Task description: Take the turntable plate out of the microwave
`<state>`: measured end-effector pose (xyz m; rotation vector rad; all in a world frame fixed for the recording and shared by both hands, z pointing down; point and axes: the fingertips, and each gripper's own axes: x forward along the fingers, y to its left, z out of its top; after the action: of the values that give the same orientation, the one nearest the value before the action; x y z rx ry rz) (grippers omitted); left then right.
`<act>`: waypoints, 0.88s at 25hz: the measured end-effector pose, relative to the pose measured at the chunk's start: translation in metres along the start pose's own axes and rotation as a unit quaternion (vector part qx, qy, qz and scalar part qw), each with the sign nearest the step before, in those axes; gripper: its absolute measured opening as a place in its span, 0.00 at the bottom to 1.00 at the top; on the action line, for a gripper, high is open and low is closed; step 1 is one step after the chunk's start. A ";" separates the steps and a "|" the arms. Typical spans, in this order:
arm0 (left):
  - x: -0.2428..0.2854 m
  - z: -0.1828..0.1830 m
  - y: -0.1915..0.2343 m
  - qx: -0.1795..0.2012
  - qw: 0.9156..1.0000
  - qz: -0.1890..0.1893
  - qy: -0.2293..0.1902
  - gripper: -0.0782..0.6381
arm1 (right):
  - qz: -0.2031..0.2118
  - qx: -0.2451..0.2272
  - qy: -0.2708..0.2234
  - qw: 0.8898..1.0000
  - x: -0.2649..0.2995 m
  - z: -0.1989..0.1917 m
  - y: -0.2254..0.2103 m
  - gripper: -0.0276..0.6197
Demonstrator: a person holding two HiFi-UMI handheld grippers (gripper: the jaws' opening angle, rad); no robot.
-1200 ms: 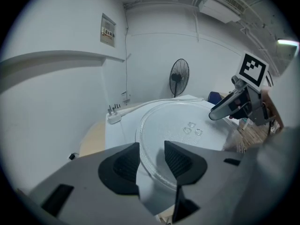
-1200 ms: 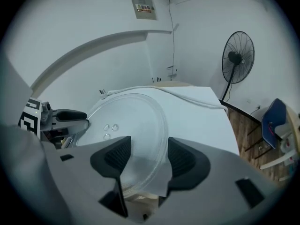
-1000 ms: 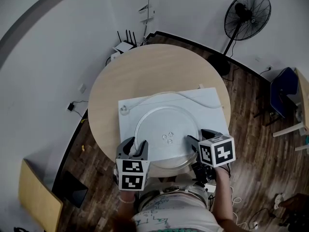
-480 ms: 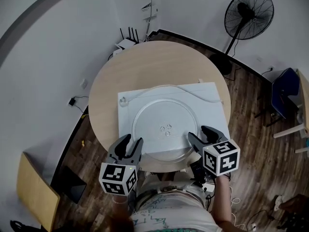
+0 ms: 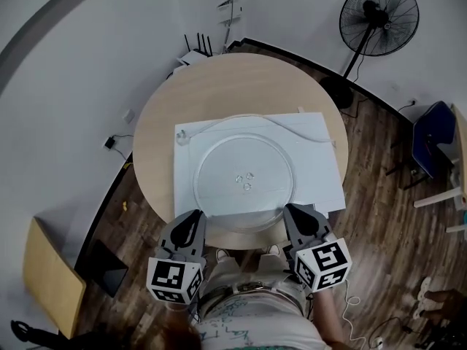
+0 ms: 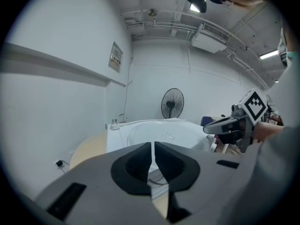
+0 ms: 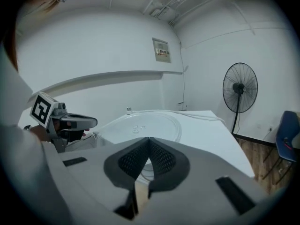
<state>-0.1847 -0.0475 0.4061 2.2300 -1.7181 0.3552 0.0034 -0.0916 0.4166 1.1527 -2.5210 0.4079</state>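
Observation:
The clear glass turntable plate (image 5: 244, 181) lies flat on a white box top (image 5: 321, 159) on the round wooden table (image 5: 219, 93). My left gripper (image 5: 190, 224) hovers just off the plate's near left rim. Its jaws are closing, almost together, with nothing between them. My right gripper (image 5: 303, 217) hangs off the near right rim, shut and empty. In the left gripper view the pads (image 6: 140, 161) nearly meet in front of the plate (image 6: 164, 132). In the right gripper view the tips (image 7: 149, 142) meet before the plate (image 7: 140, 125).
A white cable (image 5: 292, 146) with a plug end (image 5: 180, 138) runs along the box top's far edge. A standing fan (image 5: 379, 17) and a blue chair (image 5: 430, 148) are to the right. A router (image 5: 195, 53) sits by the wall. A wooden board (image 5: 47, 283) leans at lower left.
Both grippers drew back from the plate's near rim toward the person. Their open jaws came together. The plate stayed on the white box top.

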 end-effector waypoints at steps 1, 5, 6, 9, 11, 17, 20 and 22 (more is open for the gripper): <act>-0.002 -0.003 -0.001 0.000 1.000 0.001 0.004 0.15 | 0.009 -0.001 0.000 1.000 -0.001 -0.003 0.005 0.03; -0.007 -0.018 -0.005 0.034 0.999 0.013 0.038 0.14 | 0.034 -0.003 -0.009 0.999 -0.007 -0.008 0.019 0.03; -0.008 -0.022 -0.006 0.047 0.998 0.014 0.050 0.14 | 0.035 -0.005 -0.008 0.999 -0.008 -0.009 0.021 0.03; -0.008 -0.032 -0.014 0.085 0.992 0.013 0.090 0.14 | 0.031 -0.021 -0.001 0.999 -0.013 -0.012 0.023 0.03; -0.006 -0.038 -0.017 0.114 0.987 0.019 0.115 0.14 | 0.026 -0.032 0.003 0.999 -0.015 -0.014 0.022 0.03; 0.003 -0.042 -0.021 0.149 0.978 0.023 0.146 0.14 | 0.031 -0.035 0.027 0.999 -0.010 -0.029 0.023 0.03; 0.006 -0.040 -0.025 0.135 0.980 0.012 0.145 0.14 | 0.034 -0.035 0.033 0.998 -0.006 -0.030 0.022 0.03; 0.009 -0.039 -0.025 0.136 0.980 0.012 0.147 0.14 | 0.034 -0.029 0.033 0.998 -0.005 -0.029 0.020 0.03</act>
<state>-0.1582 -0.0343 0.4436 2.1976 -1.6175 0.9267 -0.0034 -0.0647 0.4388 1.0181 -2.5028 0.3819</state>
